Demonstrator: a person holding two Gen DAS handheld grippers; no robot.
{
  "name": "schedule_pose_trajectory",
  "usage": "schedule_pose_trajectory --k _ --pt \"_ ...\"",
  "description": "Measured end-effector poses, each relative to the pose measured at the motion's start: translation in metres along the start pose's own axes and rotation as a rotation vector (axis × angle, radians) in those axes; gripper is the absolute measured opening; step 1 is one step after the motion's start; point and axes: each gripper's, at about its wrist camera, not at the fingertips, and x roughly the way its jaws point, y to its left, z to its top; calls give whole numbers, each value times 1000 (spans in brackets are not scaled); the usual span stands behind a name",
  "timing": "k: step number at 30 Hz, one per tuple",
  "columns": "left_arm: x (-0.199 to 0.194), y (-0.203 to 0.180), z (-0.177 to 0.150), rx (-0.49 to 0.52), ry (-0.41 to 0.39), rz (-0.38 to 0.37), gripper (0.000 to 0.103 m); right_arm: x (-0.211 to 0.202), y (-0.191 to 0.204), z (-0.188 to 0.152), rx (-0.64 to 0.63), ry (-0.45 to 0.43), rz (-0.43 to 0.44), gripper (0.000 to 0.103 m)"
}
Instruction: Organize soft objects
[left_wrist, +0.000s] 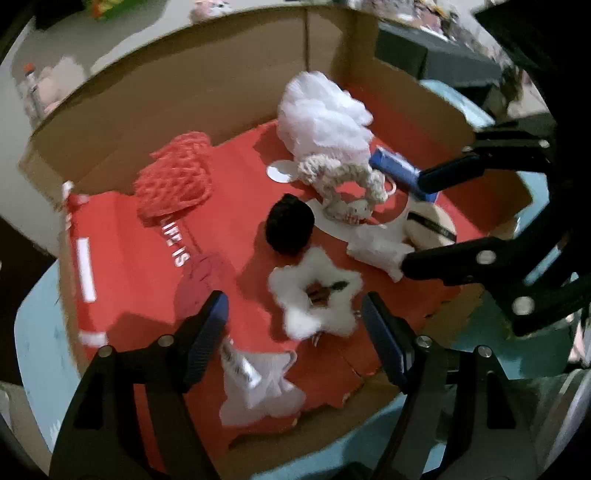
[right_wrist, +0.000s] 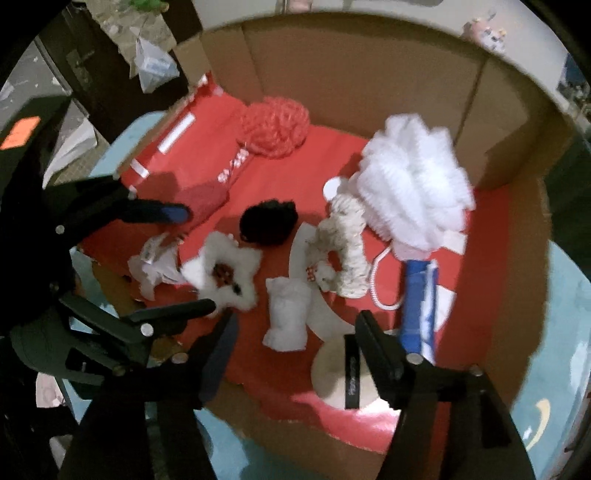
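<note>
An open cardboard box (left_wrist: 122, 110) with a red floor holds several soft things. A white fluffy star (left_wrist: 314, 295) lies right in front of my open left gripper (left_wrist: 295, 314). A black pompom (left_wrist: 290, 229), a red mesh puff (left_wrist: 173, 177), a white bath puff (left_wrist: 325, 114) on a blue handle, a cream knitted ring (left_wrist: 340, 177) and a white crumpled cloth (left_wrist: 258, 384) lie around it. My right gripper (right_wrist: 295, 332) is open above a small white pillow (right_wrist: 288, 314) and a beige round pad (right_wrist: 340, 373). The star also shows in the right wrist view (right_wrist: 221, 273).
The box stands on a light blue table (left_wrist: 37, 332). Its tall cardboard walls (right_wrist: 351, 74) rise at the back and sides. The front edge of the red lining is torn. My right gripper shows in the left wrist view (left_wrist: 428, 221), close to the pillow.
</note>
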Motion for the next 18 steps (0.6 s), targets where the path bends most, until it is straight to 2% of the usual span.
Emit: schedule_pose_trajectory --k 2,8,12,15,18 --pt "-10 2 -4 -40 -20 1 75 -15 0 -5 18 -38 -9 81" --pt "-38 2 -25 -202 -74 3 77 -56 3 -28 51 -156 -62 96" --pt "-51 -7 -40 -249 -121 75 77 -70 7 -45 92 -220 -129 100" --pt "-62 -10 -49 -278 -160 84 77 -77 11 -60 112 -265 -187 100" --pt "-67 -14 -56 -310 -182 100 85 -80 11 -70 146 -302 -211 103"
